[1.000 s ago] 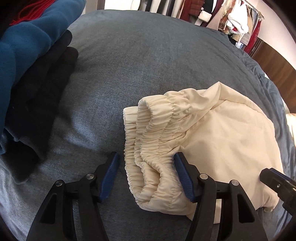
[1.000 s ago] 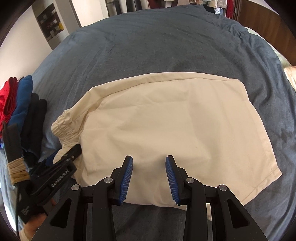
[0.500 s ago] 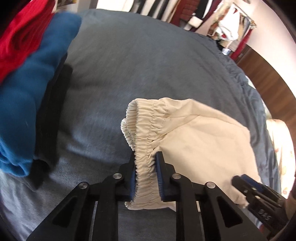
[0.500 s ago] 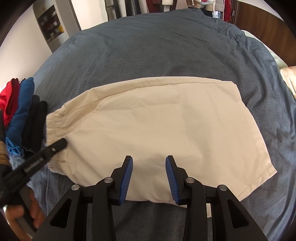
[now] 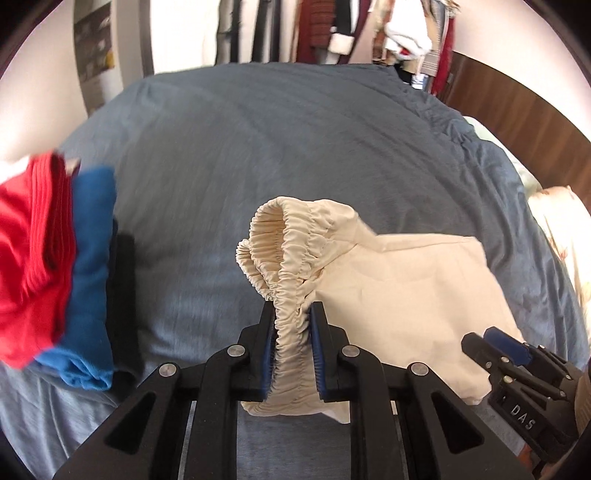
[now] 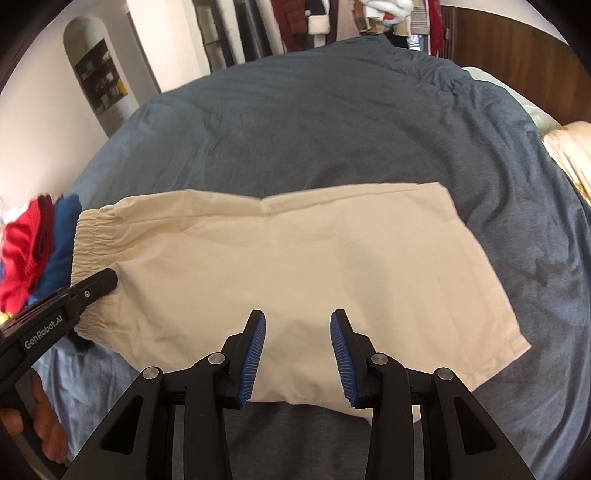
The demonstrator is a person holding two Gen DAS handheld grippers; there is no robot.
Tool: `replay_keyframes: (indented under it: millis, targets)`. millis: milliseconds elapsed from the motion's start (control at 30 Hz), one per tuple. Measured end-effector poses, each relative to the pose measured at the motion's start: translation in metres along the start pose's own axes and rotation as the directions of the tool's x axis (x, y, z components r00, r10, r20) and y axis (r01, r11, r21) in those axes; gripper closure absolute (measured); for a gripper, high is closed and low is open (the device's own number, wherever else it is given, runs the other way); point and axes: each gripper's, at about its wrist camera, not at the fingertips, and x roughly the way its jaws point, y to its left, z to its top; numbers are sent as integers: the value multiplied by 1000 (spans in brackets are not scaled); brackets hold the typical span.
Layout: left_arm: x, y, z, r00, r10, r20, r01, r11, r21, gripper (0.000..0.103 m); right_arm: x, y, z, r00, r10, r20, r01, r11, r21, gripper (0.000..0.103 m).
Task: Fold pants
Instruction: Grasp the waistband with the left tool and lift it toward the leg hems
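Cream pants (image 6: 295, 266) lie folded on a grey-blue bed cover (image 6: 332, 122), elastic waistband (image 6: 92, 236) at the left. My left gripper (image 5: 293, 314) is shut on the gathered waistband (image 5: 284, 258) and lifts that end off the cover; it also shows in the right wrist view (image 6: 96, 284). My right gripper (image 6: 297, 321) is open above the near edge of the pants, touching nothing; it also shows at the lower right of the left wrist view (image 5: 491, 343).
A stack of folded clothes, red (image 5: 29, 258), blue (image 5: 88, 280) and black (image 5: 123, 295), lies at the left. A wooden headboard (image 6: 517, 62) and a pale patterned pillow (image 6: 572, 155) are on the right. Hanging clothes (image 5: 351, 29) stand beyond the bed.
My left gripper closed on the waistband and has raised it, pulling the pants left and flatter. My right gripper stayed open over the near edge.
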Motion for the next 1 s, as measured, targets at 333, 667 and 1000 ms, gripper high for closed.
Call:
replay_keyframes:
  millis: [333,667,1000]
  targets:
    - [-14,-78,21,998,-67,14,66,996,66,85,-32,-39,12,996,62,67,-65,997,39,66]
    - [14,-164,20,993,-114,-34,117,987,112,85,-38,-107,16,994,67,83,-74,994,81,66]
    - [58,-232,16,988,-121,-97,134,981,137,85,-25,-173,10,997,40,71,-51,987,153,66]
